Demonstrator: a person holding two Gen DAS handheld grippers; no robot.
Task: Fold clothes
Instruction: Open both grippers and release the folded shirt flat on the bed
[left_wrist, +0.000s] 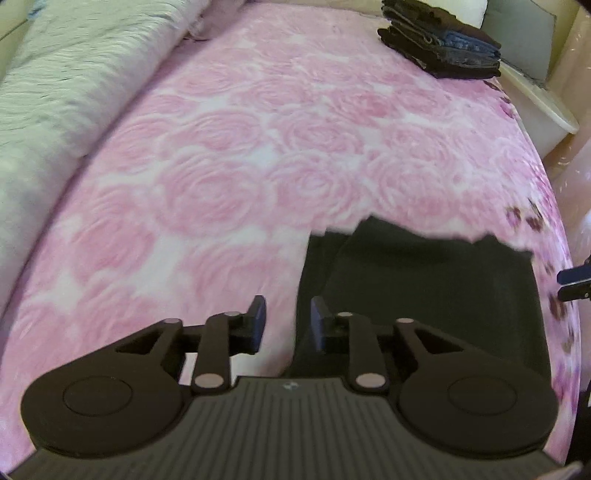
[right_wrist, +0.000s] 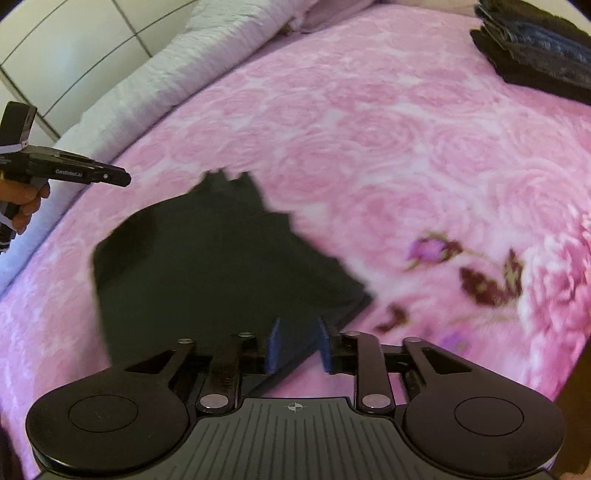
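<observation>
A dark folded garment (left_wrist: 424, 284) lies flat on the pink rose-patterned bedspread (left_wrist: 229, 177). In the left wrist view my left gripper (left_wrist: 288, 325) is open, its fingers straddling the garment's left edge, holding nothing. In the right wrist view the garment (right_wrist: 221, 266) lies just ahead, and my right gripper (right_wrist: 297, 345) is open with the garment's near right corner between its blue pads (right_wrist: 274, 343). The left gripper (right_wrist: 74, 173) also shows at the far left there, held by a hand. The right gripper's tip (left_wrist: 574, 284) shows at the right edge of the left wrist view.
A stack of folded dark clothes (left_wrist: 439, 40) sits at the far right of the bed, also seen in the right wrist view (right_wrist: 535, 48). A white quilted roll (left_wrist: 74, 81) runs along the left side. The bed edge (left_wrist: 554, 206) falls away at right.
</observation>
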